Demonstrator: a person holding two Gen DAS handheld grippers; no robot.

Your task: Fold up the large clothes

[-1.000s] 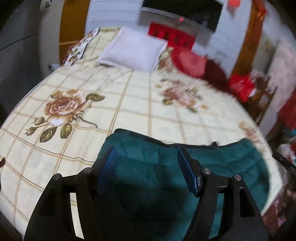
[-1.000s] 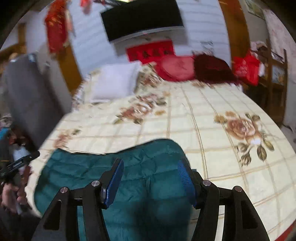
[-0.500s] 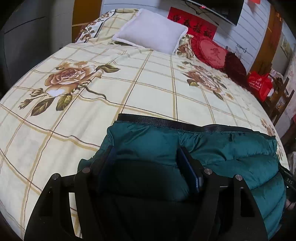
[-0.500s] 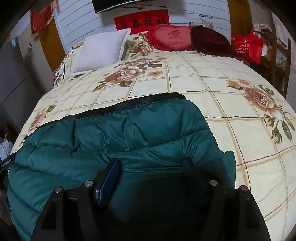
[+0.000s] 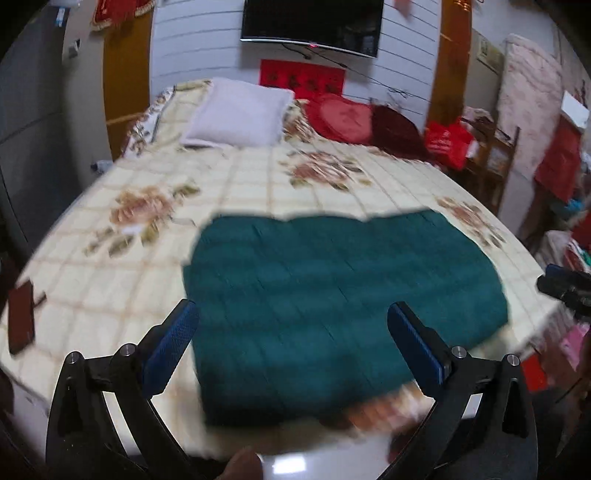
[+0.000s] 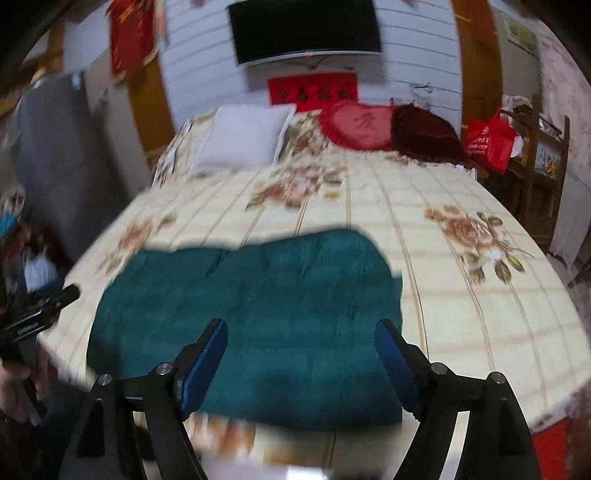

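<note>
1. A bed [image 5: 258,177] covered by a cream checked spread with rose prints fills the middle of both views; both frames are motion-blurred.
2. At its far end, upper centre of the frame, lie a white pillow [image 5: 240,112], a red heart cushion [image 5: 343,118] and a dark red cushion [image 5: 397,131].
3. Above them a dark television [image 5: 312,22] hangs on a white slatted wall, with a red banner [image 5: 301,77] below it.
4. A red bag [image 6: 487,142] sits by wooden furniture at the right edge; a dark flat object [image 5: 20,317] lies on the spread at the left edge of the left view.
5. The teal quilted jacket [image 5: 332,295] lies folded flat on the near part of the bed, lower centre.
6. The left gripper [image 5: 291,339] is opening, jaws spread very wide, nothing between the pads; the jacket lies beyond them.
7. The right gripper [image 6: 301,360] is also opening, jaws apart and empty above the jacket's near edge.
</note>
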